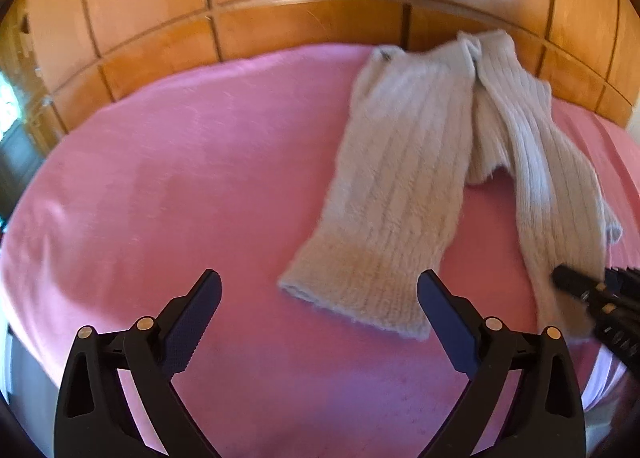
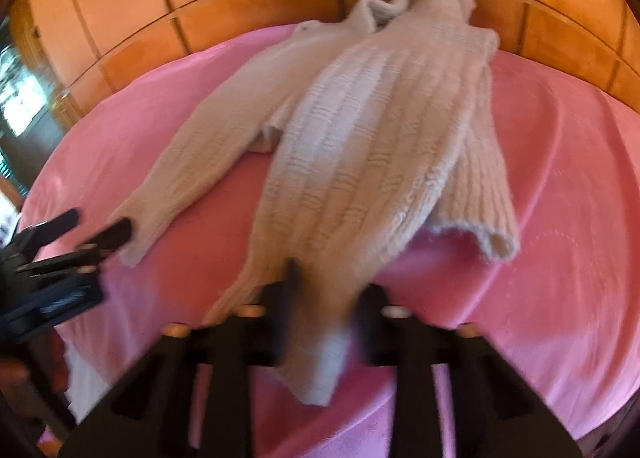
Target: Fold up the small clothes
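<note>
A cream ribbed knit garment (image 1: 404, 161) lies spread on the pink blanket (image 1: 160, 177), its long parts running toward me. In the left wrist view my left gripper (image 1: 320, 286) hangs open just over the blanket. One wide cuff (image 1: 356, 290) lies between its fingertips, nearer the right one, and the pads are not pressing on it. In the right wrist view my right gripper (image 2: 330, 290) is shut on the near end of the garment's middle part (image 2: 360, 145), with knit fabric bunched between the fingers. My left gripper (image 2: 92, 230) shows there at the left, by the left part's end.
A glossy panelled wooden wall (image 1: 304, 17) rises right behind the blanket's far edge. The blanket's front edge (image 2: 400, 418) drops away close under the grippers. Another ribbed cuff (image 2: 496, 246) lies loose on the right. A bright window (image 2: 20, 105) is far left.
</note>
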A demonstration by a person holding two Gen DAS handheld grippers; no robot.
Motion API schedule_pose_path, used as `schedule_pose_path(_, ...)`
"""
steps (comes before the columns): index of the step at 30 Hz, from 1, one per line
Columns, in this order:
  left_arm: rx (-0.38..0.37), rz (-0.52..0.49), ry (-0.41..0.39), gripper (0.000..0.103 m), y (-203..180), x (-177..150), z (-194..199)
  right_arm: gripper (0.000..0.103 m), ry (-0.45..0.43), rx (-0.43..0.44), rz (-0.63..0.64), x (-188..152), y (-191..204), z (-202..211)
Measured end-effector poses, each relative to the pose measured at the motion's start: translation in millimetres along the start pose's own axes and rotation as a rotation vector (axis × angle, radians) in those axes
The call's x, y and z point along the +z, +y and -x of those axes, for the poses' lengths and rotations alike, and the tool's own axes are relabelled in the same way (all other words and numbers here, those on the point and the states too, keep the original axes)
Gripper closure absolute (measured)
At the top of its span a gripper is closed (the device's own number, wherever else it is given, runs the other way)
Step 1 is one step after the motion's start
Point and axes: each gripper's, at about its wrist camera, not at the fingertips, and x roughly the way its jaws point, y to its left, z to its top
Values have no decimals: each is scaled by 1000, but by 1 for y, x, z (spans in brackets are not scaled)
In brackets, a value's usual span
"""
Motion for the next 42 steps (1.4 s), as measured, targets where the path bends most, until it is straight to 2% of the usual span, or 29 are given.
schedule_pose_path(2, -15, -27, 19, 12, -5, 0, -9, 95, 0, 3, 17, 0, -2, 4)
schedule_pose_path(6, -14, -89, 19, 22, -15, 1, -19, 96, -34, -9, 22, 3, -12, 20)
schedule_pose_path(8, -31, -115, 9, 35, -21, 2, -21, 96, -52, -26, 22, 4, -18, 31)
schedule_pose_path(9, -35, -127, 2, 49, -23, 3, -22, 96, -63, -32, 13, 5, -23, 37)
schedule_pose_path(10, -46, -150, -9, 72, -27, 3, -22, 96, -74, -38, 4, 7, -29, 44)
schedule_pose_path(12, -45, -200, -15, 93, -35, 5, -21, 96, -109, -66, -9, 10, -41, 62)
schedule_pose_path(13, -48, -210, -25, 97, -35, 7, -17, 96, -128, -84, -14, 12, -47, 70)
schedule_pose_path(16, -121, -179, -48, 98, -23, 22, -5, 96, -202, -158, -50, 26, -77, 101)
schedule_pose_path(19, -220, -64, -87, 98, 5, 54, 14, 96, -272, -255, -93, 43, -113, 124)
schedule_pose_path(23, -230, 74, -171, 98, 50, 112, 26, 96, -315, -375, -181, 73, -173, 133)
schedule_pose_path(27, -121, 167, -237, 98, 91, 182, 18, 96, -281, -481, -301, 100, -240, 119)
schedule_pose_path(28, -75, 204, -247, 98, 107, 209, 11, 96, -260, -531, -323, 107, -258, 111)
schedule_pose_path(30, 4, 246, -257, 98, 124, 240, -1, 96, -209, -585, -391, 118, -296, 94)
schedule_pose_path(32, 122, 286, -239, 98, 143, 276, -24, 96, -171, -595, -444, 119, -320, 83)
schedule_pose_path(34, 166, 322, -194, 97, 155, 292, -48, 91, -131, -609, -471, 122, -337, 68)
schedule_pose_path(35, 196, 326, -169, 96, 156, 297, -61, 84, -122, -614, -469, 122, -338, 64)
schedule_pose_path(36, 224, 325, -149, 83, 155, 297, -71, 60, -120, -618, -464, 122, -339, 61)
schedule_pose_path(37, 229, 323, -141, 57, 156, 293, -75, 47, -129, -611, -458, 119, -333, 61)
schedule_pose_path(38, 227, 320, -140, 43, 153, 287, -78, 37, -143, -601, -455, 116, -327, 63)
schedule_pose_path(39, 221, 321, -151, 30, 151, 279, -79, 38, -156, -586, -447, 112, -319, 66)
schedule_pose_path(40, 188, 322, -165, 30, 145, 263, -80, 38, -170, -536, -426, 105, -303, 70)
schedule_pose_path(41, 145, 314, -146, 30, 141, 254, -83, 38, -176, -501, -415, 102, -292, 71)
schedule_pose_path(42, 98, 308, -126, 30, 138, 245, -86, 36, -183, -422, -403, 95, -274, 74)
